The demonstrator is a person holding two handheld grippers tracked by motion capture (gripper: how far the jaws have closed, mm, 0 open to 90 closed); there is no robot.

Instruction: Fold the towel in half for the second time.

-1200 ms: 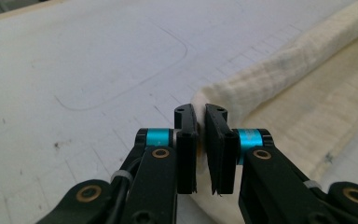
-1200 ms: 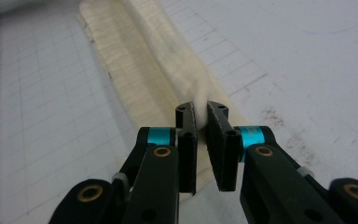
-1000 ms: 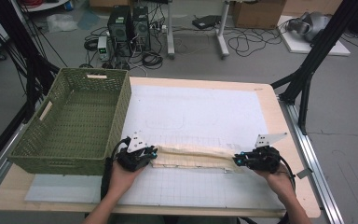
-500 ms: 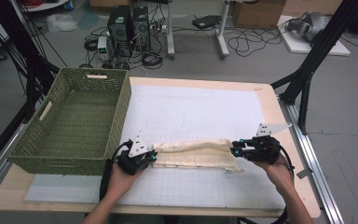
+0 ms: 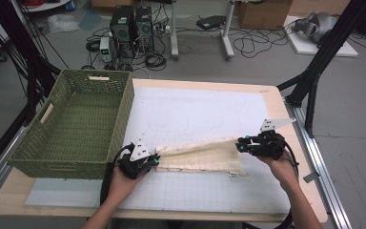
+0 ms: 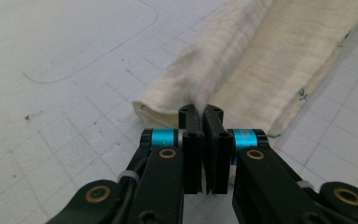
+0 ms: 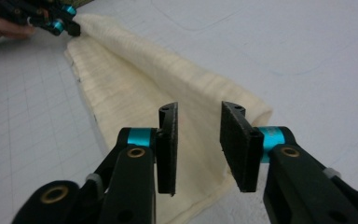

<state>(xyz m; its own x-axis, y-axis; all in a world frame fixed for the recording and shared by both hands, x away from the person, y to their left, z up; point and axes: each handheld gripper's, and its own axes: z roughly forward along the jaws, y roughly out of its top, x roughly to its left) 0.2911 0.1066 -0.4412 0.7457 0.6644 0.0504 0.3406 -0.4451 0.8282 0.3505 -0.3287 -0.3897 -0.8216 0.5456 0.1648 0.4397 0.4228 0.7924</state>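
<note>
A cream cloth (image 5: 200,153) lies folded in a long strip on the white gridded mat (image 5: 195,109). My left gripper (image 5: 156,161) pinches the cloth's left end; in the left gripper view the jaws are shut on a raised fold of the cloth (image 6: 242,60), with the gripper (image 6: 201,112) at its near edge. My right gripper (image 5: 239,145) sits at the cloth's right end. In the right gripper view its jaws stand apart above the cloth (image 7: 135,79), the gripper (image 7: 199,112) holding nothing. The left gripper (image 7: 70,28) shows far off at that view's top left.
A green woven basket (image 5: 76,124) stands on the table's left side, just behind my left hand. The wooden table edge (image 5: 295,157) runs close to the right of my right hand. Black frame legs (image 5: 324,52) rise at the far right; computers and cables lie on the floor beyond.
My right gripper let go of the cloth's right end, opened, and moved up and to the right. The cloth's right end now lies spread wider. The left gripper stayed shut on its end.
</note>
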